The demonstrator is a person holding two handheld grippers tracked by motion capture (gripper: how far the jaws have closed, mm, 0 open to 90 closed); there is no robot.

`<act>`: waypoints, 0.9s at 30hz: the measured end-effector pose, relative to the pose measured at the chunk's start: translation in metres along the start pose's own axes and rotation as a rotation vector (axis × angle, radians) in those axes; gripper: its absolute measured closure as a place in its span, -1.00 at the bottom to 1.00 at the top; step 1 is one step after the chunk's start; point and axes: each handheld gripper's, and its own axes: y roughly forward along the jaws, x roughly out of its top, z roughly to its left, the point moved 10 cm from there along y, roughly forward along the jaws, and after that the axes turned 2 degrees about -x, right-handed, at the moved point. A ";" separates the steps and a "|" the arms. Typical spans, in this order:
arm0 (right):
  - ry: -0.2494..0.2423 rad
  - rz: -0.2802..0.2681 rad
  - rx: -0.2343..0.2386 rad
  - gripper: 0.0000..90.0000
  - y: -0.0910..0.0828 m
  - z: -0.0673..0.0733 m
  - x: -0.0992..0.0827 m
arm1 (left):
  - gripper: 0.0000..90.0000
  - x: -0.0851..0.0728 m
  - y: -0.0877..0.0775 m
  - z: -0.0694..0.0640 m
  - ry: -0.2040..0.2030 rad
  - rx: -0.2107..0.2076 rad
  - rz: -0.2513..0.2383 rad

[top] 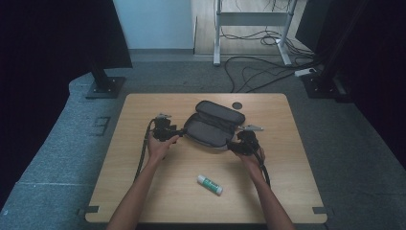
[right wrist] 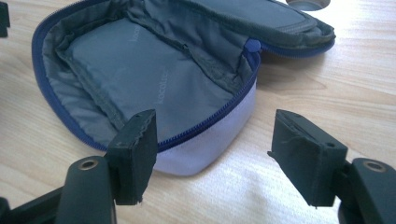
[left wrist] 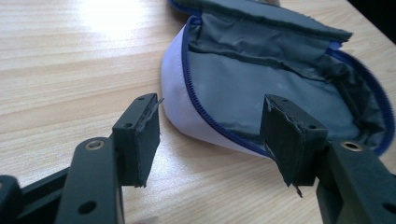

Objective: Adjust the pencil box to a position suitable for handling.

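Nearest the camera in the high view: glue stick (top: 209, 184) lies loose on the table (top: 143, 191), front centre, well apart from both tools, tilted so its long axis runs toward the near right. Untouched.

Next back, the two hands. Left gripper (top: 168, 132) sits just beside the pouch's left end; right gripper (top: 241, 145) just beside its near right end. Both are gaping, nothing held: in the left gripper view the left gripper (left wrist: 212, 140) straddles the white rim with its pads clear of the fabric, and in the right gripper view the right gripper (right wrist: 215, 154) does the same at the other corner.

Pouch (top: 211, 125) lies mid-table between them, unzipped, lid flap thrown back toward the far side. Long axis runs roughly left-right, slightly skewed (far end right). Lining is grey, zip blue.

Key relation: the rim lies straight ahead of each jaw pair, so a short push forward looks enough to pinch it. The stick is nearer the right hand.

Hard to read: pocket depth under the inner seam, and whether anything lies inside. The dark round spot (top: 237, 105) past the pouch looks like a cable hole.
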 end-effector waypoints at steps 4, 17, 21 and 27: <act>0.004 0.014 -0.008 -0.30 0.008 -0.003 -0.003 | -0.15 -0.001 0.007 0.003 -0.010 0.007 0.008; 0.029 0.002 -0.008 -0.29 0.011 -0.009 -0.002 | -0.16 -0.001 0.024 0.012 -0.033 0.031 0.034; 0.028 -0.009 -0.005 -0.28 0.011 -0.012 0.000 | -0.16 -0.005 0.029 0.017 -0.048 0.036 0.043; 0.044 -0.012 -0.004 -0.28 0.011 -0.015 0.000 | -0.11 -0.007 0.034 0.017 -0.040 0.043 0.046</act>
